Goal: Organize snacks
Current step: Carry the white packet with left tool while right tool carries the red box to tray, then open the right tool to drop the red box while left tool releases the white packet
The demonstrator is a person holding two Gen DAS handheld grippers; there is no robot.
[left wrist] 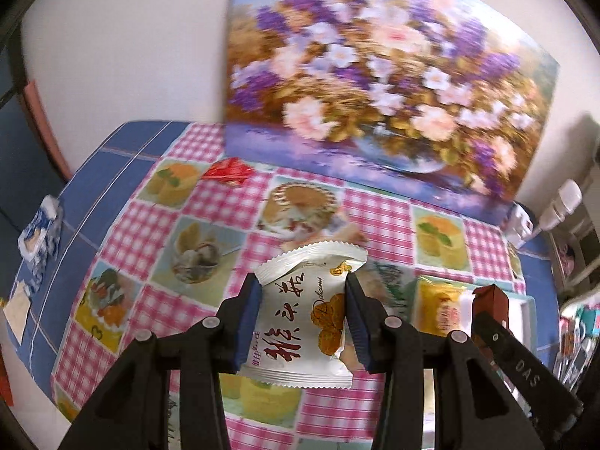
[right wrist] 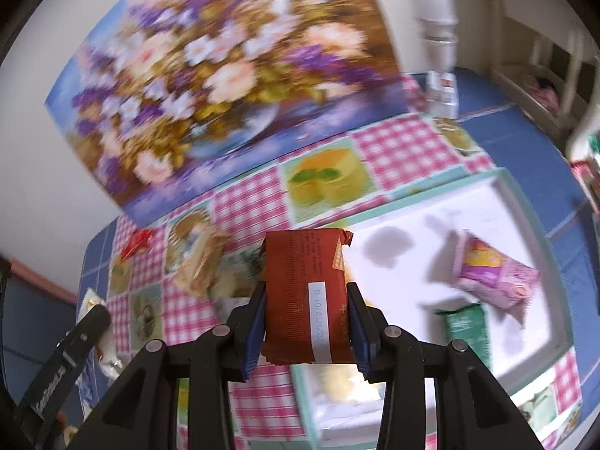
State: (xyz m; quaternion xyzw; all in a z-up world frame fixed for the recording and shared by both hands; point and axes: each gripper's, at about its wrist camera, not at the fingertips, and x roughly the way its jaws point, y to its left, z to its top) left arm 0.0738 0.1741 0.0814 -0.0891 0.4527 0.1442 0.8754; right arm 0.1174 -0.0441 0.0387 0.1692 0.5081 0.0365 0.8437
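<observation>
My left gripper (left wrist: 302, 288) is shut on a white snack packet (left wrist: 305, 317) with red characters and pictured cookies, held above the checked tablecloth (left wrist: 378, 210). My right gripper (right wrist: 305, 296) is shut on a red-brown snack packet (right wrist: 305, 296) with a white date strip, held over the left edge of a white tray (right wrist: 397, 221) with a teal rim. In the tray lie a pink-purple packet (right wrist: 495, 275) and a green packet (right wrist: 468, 332). The right gripper and its red-brown packet (left wrist: 491, 298) show at the right of the left wrist view, beside a yellow packet (left wrist: 440, 309).
A flower painting (left wrist: 378, 75) leans on the wall behind the table. A red wrapper (left wrist: 227, 172) lies at the far left of the cloth, a tan packet (right wrist: 200, 266) sits mid-cloth, and a blue-white carton (left wrist: 39, 236) stands on the blue cloth. White bottles (right wrist: 438, 37) stand at the back right.
</observation>
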